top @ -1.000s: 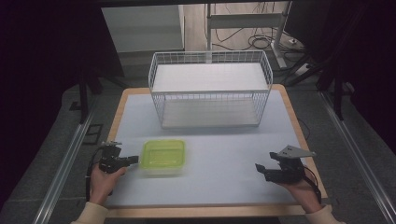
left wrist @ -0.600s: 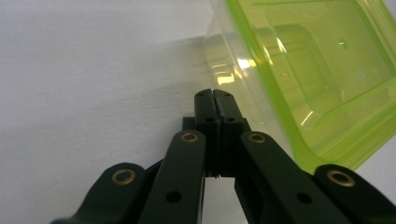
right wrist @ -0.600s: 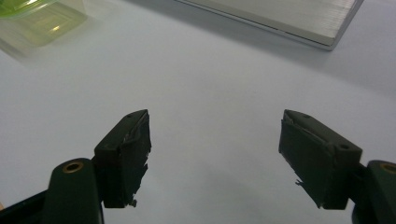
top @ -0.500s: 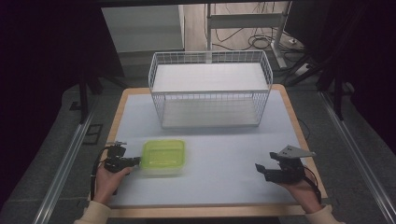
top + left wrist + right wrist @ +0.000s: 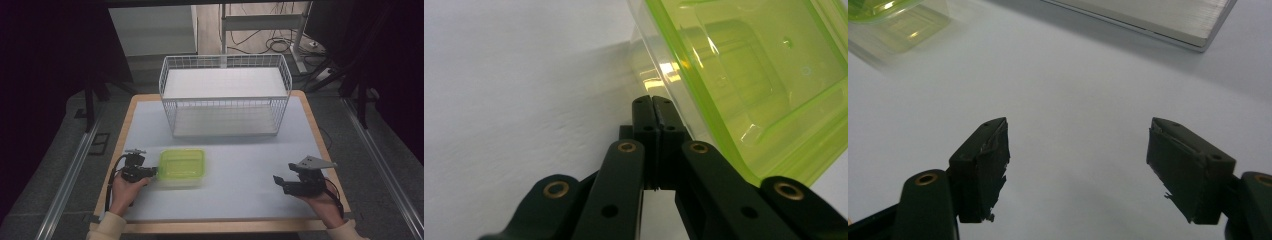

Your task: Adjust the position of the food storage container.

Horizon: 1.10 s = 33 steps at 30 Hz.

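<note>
A clear plastic container with a lime-green lid (image 5: 181,167) lies flat on the white table top, front left. My left gripper (image 5: 151,172) is at its left edge. In the left gripper view the gripper (image 5: 653,101) is shut, jaws pressed together, their tips against the clear wall of the container (image 5: 744,75) just under the green rim; I see nothing between them. My right gripper (image 5: 278,182) hovers over bare table at the front right. Its jaws (image 5: 1078,150) stand wide open with nothing in them, and the container (image 5: 898,20) lies far off at the upper left.
A white wire basket (image 5: 225,97) stands at the back centre of the table, its base edge (image 5: 1168,25) showing in the right gripper view. The wooden table rim (image 5: 220,226) runs along the front. Bare white surface lies between the container and the right gripper.
My left gripper has slid right, up against the container's left edge. The right gripper has stayed in place.
</note>
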Available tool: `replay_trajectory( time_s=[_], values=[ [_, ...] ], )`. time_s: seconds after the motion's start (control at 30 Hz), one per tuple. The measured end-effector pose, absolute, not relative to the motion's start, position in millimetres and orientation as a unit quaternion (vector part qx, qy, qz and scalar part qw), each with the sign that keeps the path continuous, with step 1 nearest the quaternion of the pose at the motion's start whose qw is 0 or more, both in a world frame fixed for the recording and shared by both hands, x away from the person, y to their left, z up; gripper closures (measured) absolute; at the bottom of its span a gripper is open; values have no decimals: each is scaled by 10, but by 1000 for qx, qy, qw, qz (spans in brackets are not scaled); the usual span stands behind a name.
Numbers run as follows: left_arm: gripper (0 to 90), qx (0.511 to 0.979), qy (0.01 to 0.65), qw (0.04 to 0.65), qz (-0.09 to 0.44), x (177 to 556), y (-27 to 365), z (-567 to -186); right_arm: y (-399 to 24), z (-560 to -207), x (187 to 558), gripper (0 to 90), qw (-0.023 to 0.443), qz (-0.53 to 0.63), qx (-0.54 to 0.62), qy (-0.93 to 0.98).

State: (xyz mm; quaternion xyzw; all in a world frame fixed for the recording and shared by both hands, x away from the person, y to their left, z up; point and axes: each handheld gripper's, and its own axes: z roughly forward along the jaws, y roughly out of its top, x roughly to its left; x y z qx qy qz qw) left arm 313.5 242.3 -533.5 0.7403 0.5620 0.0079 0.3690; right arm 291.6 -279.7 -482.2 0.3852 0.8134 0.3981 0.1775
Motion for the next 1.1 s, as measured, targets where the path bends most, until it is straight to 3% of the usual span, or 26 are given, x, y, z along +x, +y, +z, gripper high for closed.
replay_trajectory(
  time_s=[1.1],
  values=[
    [900,778,503,375,-11,3416,1415,-5226,-2767,-4829,2913,253,171,398,380,817]
  ],
)
